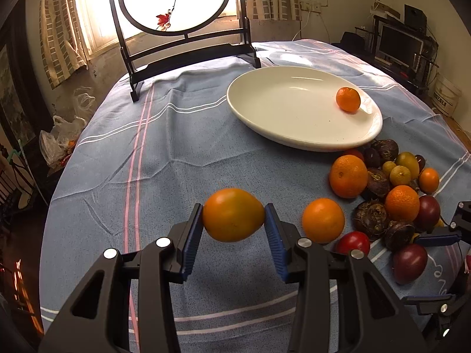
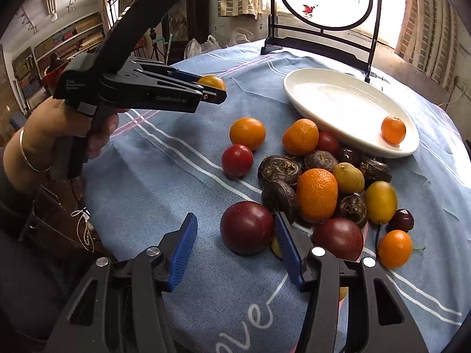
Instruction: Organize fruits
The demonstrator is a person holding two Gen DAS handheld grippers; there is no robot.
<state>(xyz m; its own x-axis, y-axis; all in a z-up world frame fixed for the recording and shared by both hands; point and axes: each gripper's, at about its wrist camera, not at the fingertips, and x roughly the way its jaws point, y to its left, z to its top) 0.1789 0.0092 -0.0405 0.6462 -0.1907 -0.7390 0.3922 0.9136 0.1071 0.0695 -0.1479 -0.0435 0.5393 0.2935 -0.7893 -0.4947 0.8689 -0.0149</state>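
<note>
Orange-yellow and egg-shaped, a fruit [image 1: 233, 214] is clamped between the blue pads of the left gripper [image 1: 234, 229] and held clear above the blue striped tablecloth [image 1: 164, 153]. The right gripper [image 2: 235, 235] is set low at the near edge of the fruit pile [image 2: 321, 182], its jaws parted around a dark red plum [image 2: 246, 227]; only the right pad is seen against it, the left pad standing apart. A white oval plate [image 1: 282, 123] behind the pile holds one small mandarin [image 1: 348, 99].
</note>
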